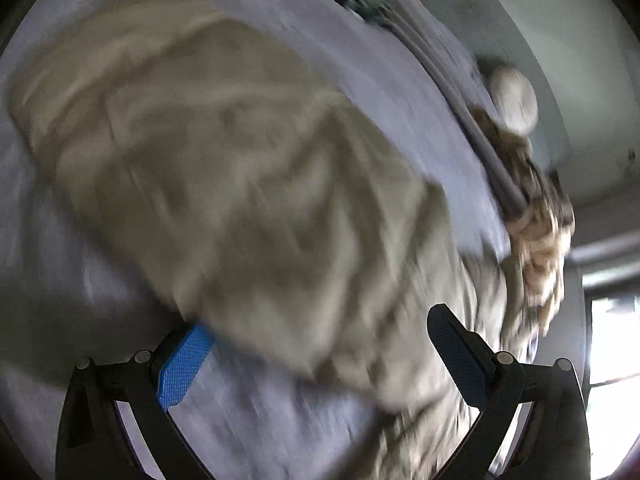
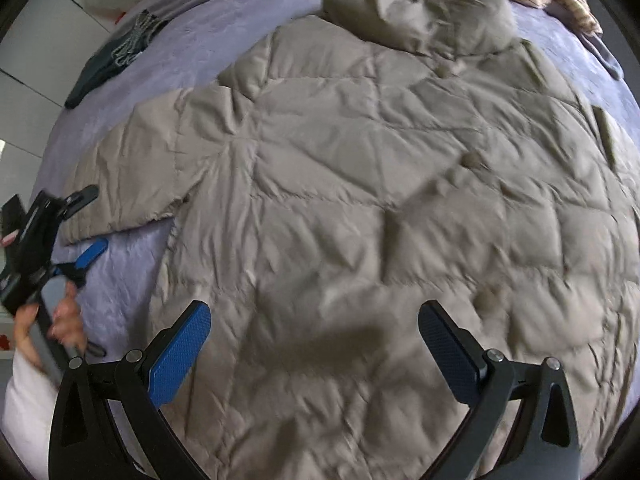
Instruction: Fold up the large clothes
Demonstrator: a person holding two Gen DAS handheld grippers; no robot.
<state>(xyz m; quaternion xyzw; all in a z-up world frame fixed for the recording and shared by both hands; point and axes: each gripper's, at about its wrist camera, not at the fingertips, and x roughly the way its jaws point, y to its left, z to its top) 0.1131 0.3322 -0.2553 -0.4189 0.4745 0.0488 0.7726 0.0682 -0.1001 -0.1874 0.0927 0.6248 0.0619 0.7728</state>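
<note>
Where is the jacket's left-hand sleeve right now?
In the right wrist view, the sleeve lies flat on the lilac bedspread at image left, its cuff between the left gripper's open fingers.

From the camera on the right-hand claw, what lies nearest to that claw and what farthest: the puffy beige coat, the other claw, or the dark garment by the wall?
1. Quilted beige padded coat: directly under the open right claw, spread on the lilac bedcover.
2. Left claw: off to the left, open at the coat's sleeve end.
3. Dark green garment: far upper left, near the bed's edge.
</note>
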